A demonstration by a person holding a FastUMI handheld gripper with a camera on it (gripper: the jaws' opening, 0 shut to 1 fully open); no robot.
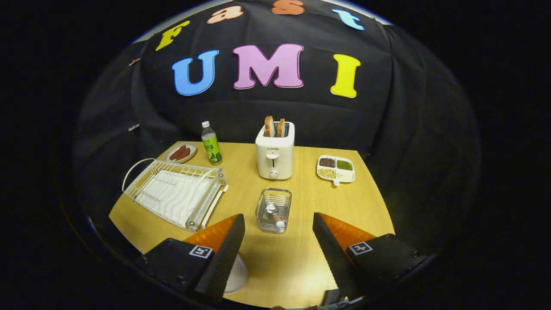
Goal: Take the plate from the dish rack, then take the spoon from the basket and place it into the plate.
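Now: spoon step in hand; tongs [279, 241] spread wide, grasping nothing.
Plate [237, 271] lies on the tabletop [301, 258] beside the left finger, rack [174, 193] bare. Spoon [275, 215] stands in basket [273, 209] just ahead: advance, descend, close on it.

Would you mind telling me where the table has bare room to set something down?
Bare wood lies between the open claw and the basket, and right of the basket below the bean tray. It is crowded around the dish rack, bottle and toaster.
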